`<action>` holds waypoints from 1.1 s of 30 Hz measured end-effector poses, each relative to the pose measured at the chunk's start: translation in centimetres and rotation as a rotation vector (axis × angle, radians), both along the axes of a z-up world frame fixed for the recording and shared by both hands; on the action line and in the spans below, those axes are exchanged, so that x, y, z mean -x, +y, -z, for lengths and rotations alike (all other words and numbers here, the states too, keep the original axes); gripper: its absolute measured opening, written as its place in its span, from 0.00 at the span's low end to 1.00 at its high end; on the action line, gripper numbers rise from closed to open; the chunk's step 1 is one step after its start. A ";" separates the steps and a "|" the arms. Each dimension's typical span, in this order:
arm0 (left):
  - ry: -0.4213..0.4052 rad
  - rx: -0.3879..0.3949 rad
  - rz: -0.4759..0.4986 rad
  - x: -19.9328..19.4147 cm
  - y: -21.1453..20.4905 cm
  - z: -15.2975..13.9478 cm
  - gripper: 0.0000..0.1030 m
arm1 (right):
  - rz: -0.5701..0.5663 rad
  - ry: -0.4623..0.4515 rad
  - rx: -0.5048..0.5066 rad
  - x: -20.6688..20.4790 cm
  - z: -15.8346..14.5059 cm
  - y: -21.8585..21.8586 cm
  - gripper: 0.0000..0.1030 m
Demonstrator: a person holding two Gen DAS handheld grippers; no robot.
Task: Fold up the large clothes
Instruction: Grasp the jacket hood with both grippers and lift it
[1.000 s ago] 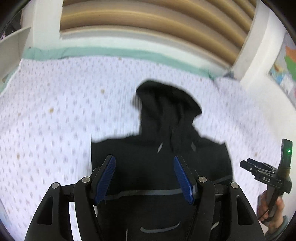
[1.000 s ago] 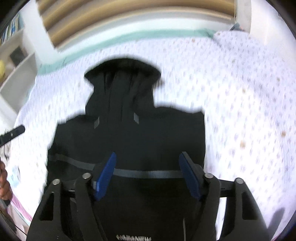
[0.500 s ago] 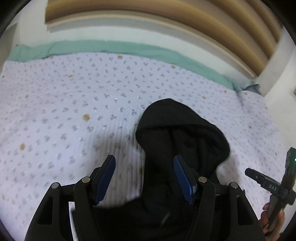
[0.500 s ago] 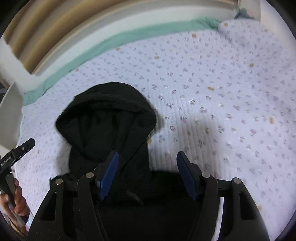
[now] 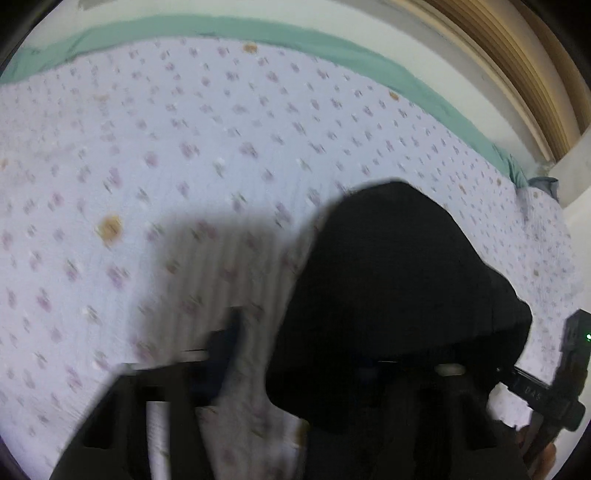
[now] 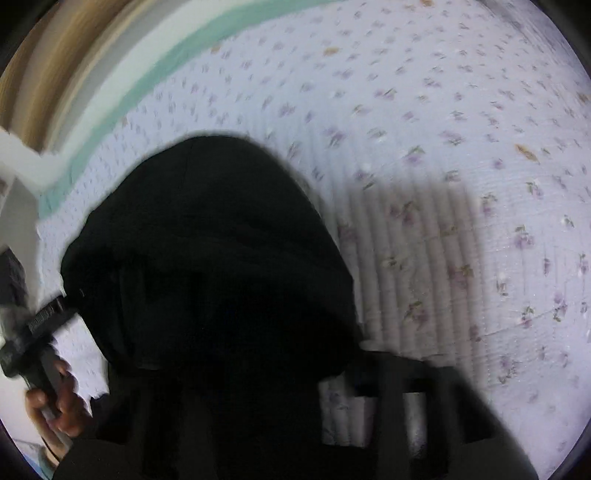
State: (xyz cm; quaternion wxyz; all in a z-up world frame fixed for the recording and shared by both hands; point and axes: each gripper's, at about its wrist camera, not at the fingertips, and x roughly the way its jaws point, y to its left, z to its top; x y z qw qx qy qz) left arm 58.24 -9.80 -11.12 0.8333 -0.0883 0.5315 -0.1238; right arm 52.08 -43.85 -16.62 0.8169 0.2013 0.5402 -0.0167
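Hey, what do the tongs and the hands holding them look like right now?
Both tongs are black plastic with angular cut-out frames, blurred here. The right tongs, seen from the left camera, carry white "DAS" lettering and a small green light. The left tongs show a ribbed black bar, held by a bare hand. No sleeves or cables are visible.

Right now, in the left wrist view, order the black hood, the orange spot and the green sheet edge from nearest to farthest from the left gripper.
1. Black hood: right at the left gripper, over its right finger.
2. Orange spot: farther out, to the left on the floral sheet.
3. Green sheet edge: farthest, along the wall.
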 end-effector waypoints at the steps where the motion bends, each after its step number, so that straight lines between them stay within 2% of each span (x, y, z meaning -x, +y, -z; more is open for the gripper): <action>1: -0.009 0.013 -0.002 0.0 0.5 -0.4 0.23 | -0.013 -0.020 0.084 0.1 -1.0 0.5 0.19; 2: -0.028 0.057 -0.009 0.5 1.7 -1.5 0.23 | -0.021 -0.056 0.136 0.5 -2.3 0.7 0.10; 3: -0.040 0.083 -0.013 0.9 2.6 -2.3 0.23 | -0.027 -0.100 0.168 1.0 -3.9 0.8 0.08; 6: -0.080 0.221 -0.019 3.5 5.9 -5.0 0.26 | -0.046 -0.250 0.229 3.3 -9.3 0.9 0.08; 8: -0.072 0.237 -0.021 4.7 6.8 -4.8 0.31 | -0.084 -0.282 0.265 4.2 -10.0 1.8 0.07; 9: -0.038 0.220 -0.011 4.8 6.9 -3.5 0.36 | -0.093 -0.276 0.288 4.3 -9.6 2.2 0.07; 10: -0.003 0.200 0.004 4.7 6.6 -2.0 0.37 | -0.098 -0.258 0.312 4.3 -8.8 2.4 0.07; 12: 0.123 0.125 0.035 3.7 5.8 3.1 0.38 | -0.091 -0.174 0.300 3.8 -5.2 2.1 0.07; 13: 0.173 0.105 0.056 3.3 5.3 5.7 0.38 | -0.087 -0.106 0.268 3.3 -2.4 1.4 0.07; 15: 0.110 0.060 0.099 3.5 4.3 6.2 0.42 | -0.090 0.003 0.202 2.8 1.8 0.7 0.11; 16: 0.100 0.033 0.114 3.7 3.7 5.8 0.43 | -0.077 0.011 0.166 3.0 2.9 0.5 0.11; 19: 0.088 -0.051 0.169 4.2 2.4 4.4 0.44 | -0.075 -0.006 0.152 3.4 2.1 0.5 0.17; 22: 0.064 -0.056 0.204 5.6 3.3 2.3 0.48 | -0.105 -0.013 0.160 4.6 0.4 0.1 0.30; 23: 0.057 -0.035 0.214 6.4 4.0 1.4 0.50 | -0.121 -0.028 0.160 5.7 -0.6 -0.1 0.41; 24: 0.049 -0.018 0.220 7.1 4.7 0.6 0.50 | -0.129 -0.033 0.158 6.3 -1.2 -0.2 0.60; 26: 0.019 0.027 0.242 8.6 5.7 -1.6 0.50 | -0.150 -0.051 0.161 8.5 -3.0 -0.3 0.76; 28: -0.042 0.082 0.267 9.4 6.0 -4.0 0.52 | -0.168 -0.086 0.171 9.8 -4.5 0.1 0.76; 30: -0.103 0.111 0.273 8.8 4.8 -6.3 0.60 | -0.173 -0.132 0.211 10.0 -6.4 1.2 0.76; 33: -0.158 0.123 0.288 6.4 2.1 -7.3 0.62 | -0.167 -0.220 0.205 7.9 -8.8 2.7 0.74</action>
